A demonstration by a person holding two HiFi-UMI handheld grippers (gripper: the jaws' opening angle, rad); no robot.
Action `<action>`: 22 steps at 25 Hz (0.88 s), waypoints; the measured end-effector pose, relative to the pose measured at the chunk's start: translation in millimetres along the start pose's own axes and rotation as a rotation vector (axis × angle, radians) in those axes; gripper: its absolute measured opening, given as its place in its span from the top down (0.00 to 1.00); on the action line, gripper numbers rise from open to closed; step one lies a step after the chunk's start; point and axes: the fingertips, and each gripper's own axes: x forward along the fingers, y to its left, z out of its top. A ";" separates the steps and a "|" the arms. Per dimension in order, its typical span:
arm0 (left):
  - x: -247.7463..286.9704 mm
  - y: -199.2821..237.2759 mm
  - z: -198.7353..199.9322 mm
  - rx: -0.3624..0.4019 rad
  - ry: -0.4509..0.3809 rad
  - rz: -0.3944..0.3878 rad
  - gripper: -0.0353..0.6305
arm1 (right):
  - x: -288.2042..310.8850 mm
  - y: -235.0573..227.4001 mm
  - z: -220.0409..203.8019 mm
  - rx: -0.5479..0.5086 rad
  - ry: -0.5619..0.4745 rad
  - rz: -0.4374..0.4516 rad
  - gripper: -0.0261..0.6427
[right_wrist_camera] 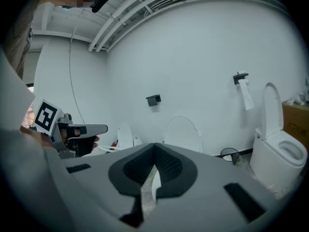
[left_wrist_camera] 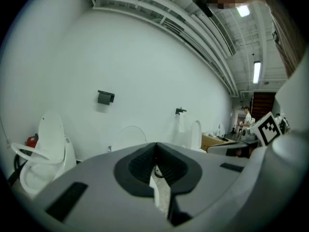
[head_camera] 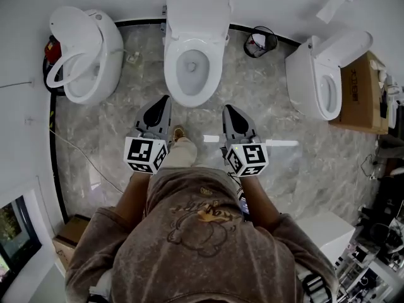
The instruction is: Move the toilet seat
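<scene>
**Tongs closed and empty, seat untouched**

Head view: the left tongs (head_camera: 164, 103) and right tongs (head_camera: 228, 111) point at the middle toilet (head_camera: 189, 93), just short of its front. Its toilet seat (head_camera: 214, 65) appears to lie down on the bowl, with the lid (head_camera: 197, 11) raised.

Left gripper view: the jaws are together, holding nothing.

Right gripper view: likewise closed and empty.

Judged from this, the move is unstarted, with reaching, gripping and lifting left.
</scene>
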 end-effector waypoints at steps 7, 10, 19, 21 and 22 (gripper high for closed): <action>34.1 14.0 9.3 0.013 0.009 -0.072 0.93 | 25.8 -9.8 4.8 0.020 0.010 -0.060 0.96; 43.6 22.3 11.8 0.010 0.011 -0.081 0.93 | 36.4 -9.8 6.3 0.021 0.016 -0.063 0.96; 66.0 31.5 8.3 -0.015 0.021 -0.079 0.93 | 59.6 -19.4 7.7 0.026 0.032 -0.050 0.96; 72.2 32.6 5.5 -0.020 0.023 -0.074 0.93 | 65.0 -24.2 6.6 0.028 0.036 -0.047 0.96; 74.4 33.6 4.0 -0.024 0.025 -0.071 0.93 | 67.7 -26.2 6.1 0.029 0.038 -0.046 0.96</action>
